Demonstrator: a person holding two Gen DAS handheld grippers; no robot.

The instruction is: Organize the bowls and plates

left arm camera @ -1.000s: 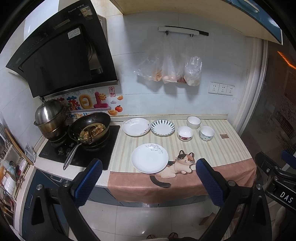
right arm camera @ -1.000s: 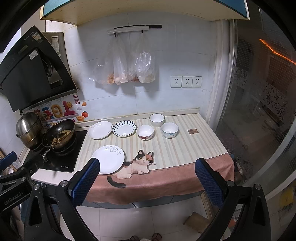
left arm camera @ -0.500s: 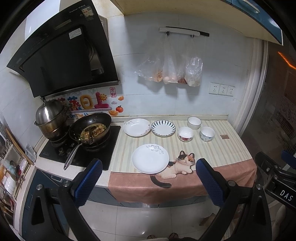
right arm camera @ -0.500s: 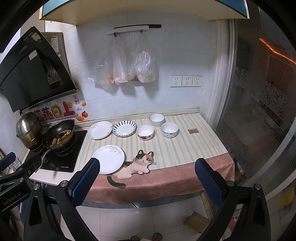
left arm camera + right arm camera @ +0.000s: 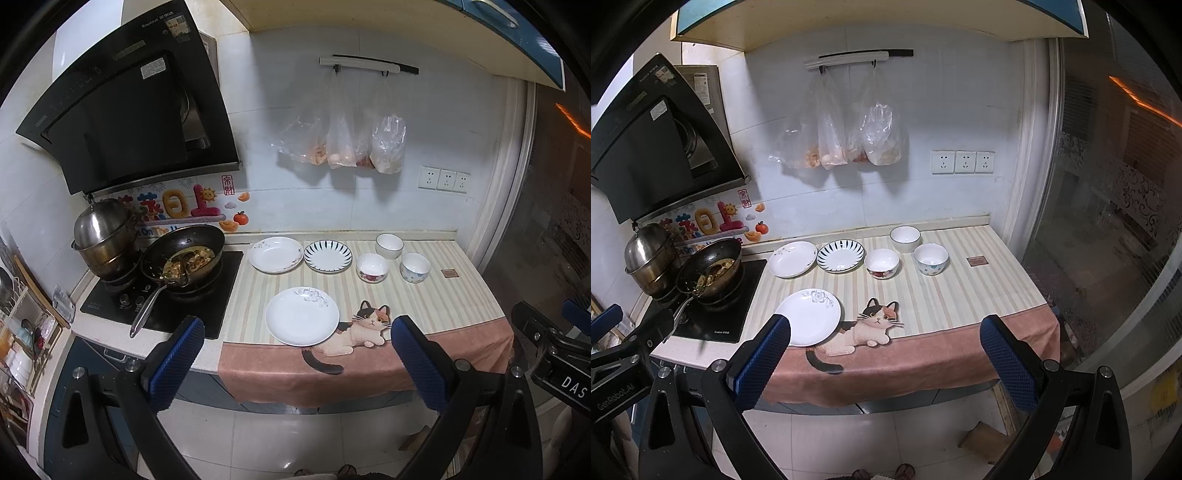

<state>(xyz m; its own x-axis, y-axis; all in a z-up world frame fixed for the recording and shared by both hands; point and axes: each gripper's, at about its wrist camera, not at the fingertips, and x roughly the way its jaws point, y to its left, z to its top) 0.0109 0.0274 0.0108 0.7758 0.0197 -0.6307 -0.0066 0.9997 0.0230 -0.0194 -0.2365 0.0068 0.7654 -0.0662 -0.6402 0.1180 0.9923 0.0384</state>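
Nearest the cameras, the left gripper (image 5: 297, 360) and the right gripper (image 5: 884, 356) hang level in front of the tabletop (image 5: 960, 291), side by side, jaws spread wide and holding nothing. "GenRobot.AI" reads on the left gripper's body in the right view; "DAS" shows on the right one's. Beyond, a flowered white plate (image 5: 302, 316) sits near the front edge beside a printed cat (image 5: 364, 328). Farther back stand two more plates (image 5: 275, 254) and three bowls (image 5: 372, 267).

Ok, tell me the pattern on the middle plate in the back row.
Dark blue radiating stripes around the striped plate rim, white centre; clearest in the right wrist view.
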